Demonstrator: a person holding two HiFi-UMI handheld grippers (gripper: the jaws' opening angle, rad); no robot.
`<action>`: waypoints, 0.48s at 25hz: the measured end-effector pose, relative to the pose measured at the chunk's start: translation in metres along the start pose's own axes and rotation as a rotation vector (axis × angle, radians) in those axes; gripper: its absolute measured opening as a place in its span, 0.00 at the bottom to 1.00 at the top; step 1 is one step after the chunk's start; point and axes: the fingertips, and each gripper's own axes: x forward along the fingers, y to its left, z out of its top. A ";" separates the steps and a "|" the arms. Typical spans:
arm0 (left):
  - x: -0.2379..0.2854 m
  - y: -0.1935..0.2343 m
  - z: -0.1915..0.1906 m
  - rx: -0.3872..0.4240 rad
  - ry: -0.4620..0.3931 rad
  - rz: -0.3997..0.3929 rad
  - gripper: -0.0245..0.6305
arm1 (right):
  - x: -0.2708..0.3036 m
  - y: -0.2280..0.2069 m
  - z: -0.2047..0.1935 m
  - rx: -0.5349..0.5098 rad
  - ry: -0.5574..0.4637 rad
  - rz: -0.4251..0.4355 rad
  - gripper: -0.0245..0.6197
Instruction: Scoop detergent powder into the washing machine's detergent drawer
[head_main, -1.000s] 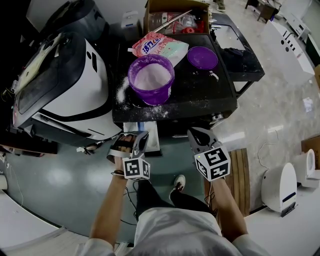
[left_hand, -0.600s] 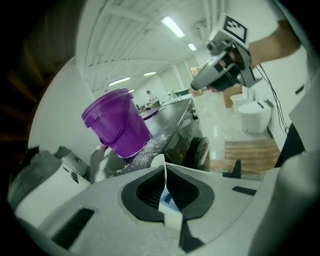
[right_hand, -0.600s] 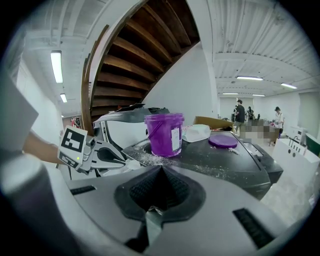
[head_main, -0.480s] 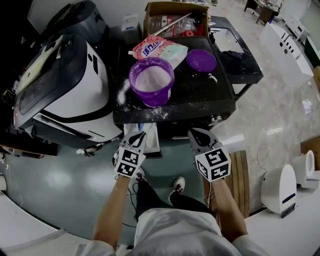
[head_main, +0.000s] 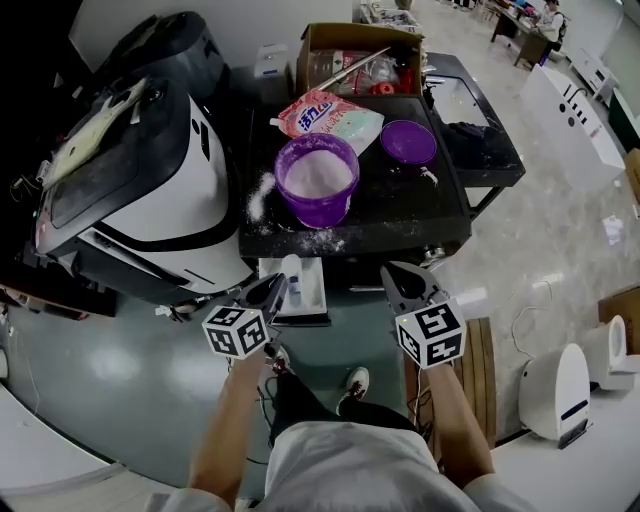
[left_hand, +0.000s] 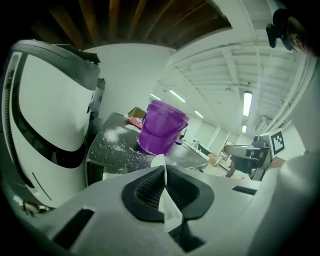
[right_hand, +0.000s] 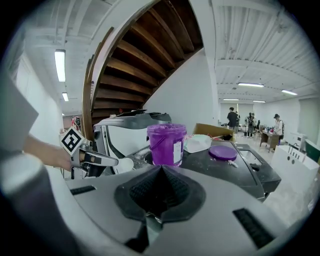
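Below desk (head_main: 400, 215) edge: left tongs (head_main: 272, 291) clamped on white scoop (head_main: 291, 268), rolled upright since 1 s ago, scoop over detergent drawer (head_main: 314, 297). Right tongs (head_main: 399, 279) closed, empty, unmoved. Powder bucket (head_main: 317, 178) on desk.

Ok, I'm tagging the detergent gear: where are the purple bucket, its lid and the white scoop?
purple bucket (head_main: 321, 209): head view, front of its side wall.
lid (head_main: 407, 141): head view, middle of its top.
white scoop (right_hand: 124, 164): right gripper view, its round bowl.
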 end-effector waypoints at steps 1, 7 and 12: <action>-0.004 -0.002 0.007 0.001 -0.014 -0.012 0.06 | -0.001 0.000 0.007 -0.004 -0.008 -0.004 0.03; -0.023 -0.012 0.056 -0.009 -0.091 -0.091 0.06 | -0.005 -0.004 0.049 -0.024 -0.067 -0.038 0.03; -0.039 -0.017 0.112 0.153 -0.139 -0.084 0.06 | -0.003 -0.003 0.088 -0.058 -0.113 -0.066 0.03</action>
